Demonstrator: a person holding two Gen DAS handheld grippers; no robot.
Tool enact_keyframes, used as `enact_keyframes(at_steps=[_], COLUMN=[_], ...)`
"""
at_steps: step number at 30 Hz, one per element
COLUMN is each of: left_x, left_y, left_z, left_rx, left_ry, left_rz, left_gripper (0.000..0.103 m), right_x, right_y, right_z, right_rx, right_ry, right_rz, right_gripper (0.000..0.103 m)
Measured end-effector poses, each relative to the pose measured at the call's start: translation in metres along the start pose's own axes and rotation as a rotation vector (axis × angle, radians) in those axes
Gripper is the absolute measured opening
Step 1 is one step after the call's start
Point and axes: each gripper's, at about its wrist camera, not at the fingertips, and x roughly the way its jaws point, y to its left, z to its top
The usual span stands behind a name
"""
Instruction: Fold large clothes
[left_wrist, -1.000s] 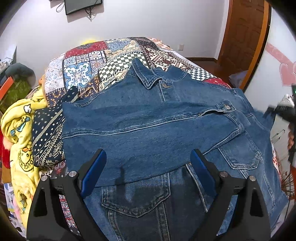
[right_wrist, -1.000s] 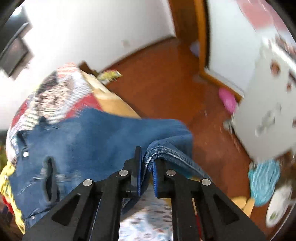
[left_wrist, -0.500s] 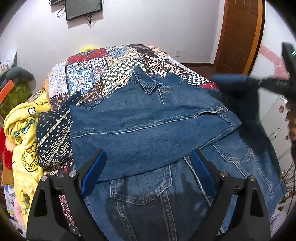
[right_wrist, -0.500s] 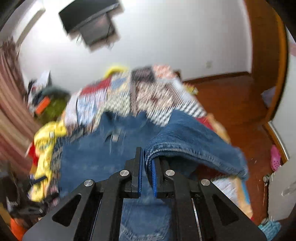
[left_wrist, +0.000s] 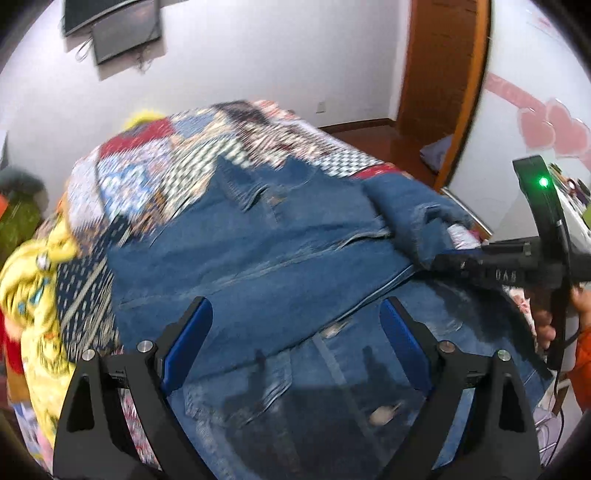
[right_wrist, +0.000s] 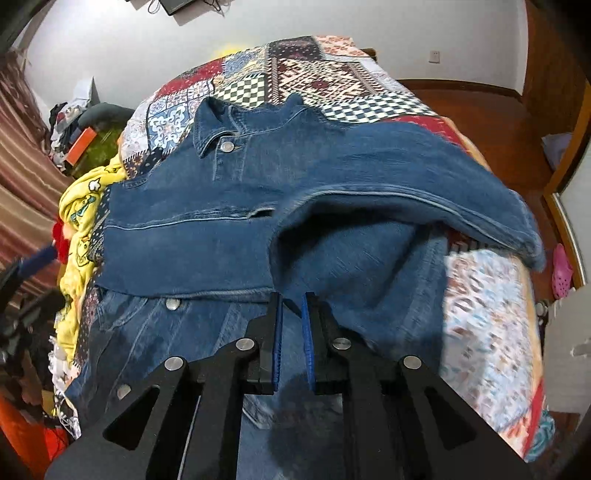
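The denim jacket (right_wrist: 229, 221) lies spread on the quilted bed (right_wrist: 314, 74), one sleeve (right_wrist: 424, 177) folded across. The right gripper (right_wrist: 291, 325) is opening, nothing visibly between its pads; the left gripper (left_wrist: 295, 332) hangs wide and empty. Heavy, stiff cloth, I'd guess: best pinched at a cuff or hem.

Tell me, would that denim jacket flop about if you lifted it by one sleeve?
Probably. The denim jacket drapes and creases over the patchwork bedspread, so it is floppy, not stiff. Its sleeve sags in a heavy arc near the right gripper, whose jaws are opening, suggesting thick, fairly weighty cloth unlikely to slide.
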Motion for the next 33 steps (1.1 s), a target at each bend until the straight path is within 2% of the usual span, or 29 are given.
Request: enact_keyframes(at_steps=[1, 3, 5, 8, 12, 17, 20, 22, 24, 25, 27, 28, 30, 31, 33], left_x=[0.001, 0.004, 0.01, 0.022, 0.051, 0.098, 0.127, 0.147, 0.163, 0.17, 0.179, 0.183, 0.183, 0.181, 0.172], left_y=[-0.009, -0.028, -0.044, -0.074, -0.111, -0.152, -0.174, -0.187, -0.2, -0.202, -0.205, -0.205, -0.2, -0.195, -0.186], left_z=[0.009, 0.026, 0.042, 0.065, 0.09, 0.105, 0.105, 0.101, 0.095, 0.094, 0.088, 0.086, 0.088, 0.092, 0.1], left_rx=[0.023, 0.071, 0.111, 0.185, 0.265, 0.337, 0.407, 0.478, 0.543, 0.562, 0.59, 0.593, 0.557, 0.518, 0.45], left_ry=[-0.009, -0.023, -0.029, -0.038, -0.017, 0.065, 0.101, 0.114, 0.15, 0.166, 0.176, 0.165, 0.142, 0.139, 0.119], left_rz=[-0.007, -0.029, -0.048, -0.072, -0.112, -0.157, -0.142, -0.105, -0.081, -0.081, -0.072, -0.055, -0.04, -0.056, -0.102], left_gripper=[0.092, 0.092, 0.092, 0.092, 0.092, 0.092, 0.092, 0.086, 0.07, 0.067, 0.055, 0.052, 0.032, 0.032, 0.024], right_x=[-0.007, -0.024, -0.038, -0.058, -0.076, -0.08, -0.073, -0.07, -0.066, -0.063, -0.06, -0.059, -0.053, -0.051, -0.046], right_y=[-0.004, -0.016, -0.027, -0.047, -0.072, -0.095, -0.105, -0.112, -0.118, -0.12, -0.123, -0.123, -0.123, -0.122, -0.119], right_z=[-0.002, -0.008, -0.011, -0.015, -0.02, -0.026, -0.026, -0.028, -0.03, -0.03, -0.031, -0.032, -0.033, -0.034, -0.035], right_rx=[0.002, 0.012, 0.025, 0.055, 0.116, 0.14, 0.16, 0.177, 0.192, 0.199, 0.206, 0.21, 0.218, 0.218, 0.214], right_ry=[-0.017, -0.071, -0.126, -0.183, -0.235, -0.256, -0.235, -0.223, -0.211, -0.204, -0.198, -0.194, -0.184, -0.178, -0.166], right_rz=[-0.009, -0.039, -0.085, -0.145, -0.193, -0.276, -0.293, -0.291, -0.276, -0.268, -0.25, -0.243, -0.226, -0.22, -0.209], right_gripper=[0.017, 0.032, 0.043, 0.047, 0.064, 0.067, 0.068, 0.068, 0.068, 0.068, 0.068, 0.068, 0.068, 0.068, 0.068])
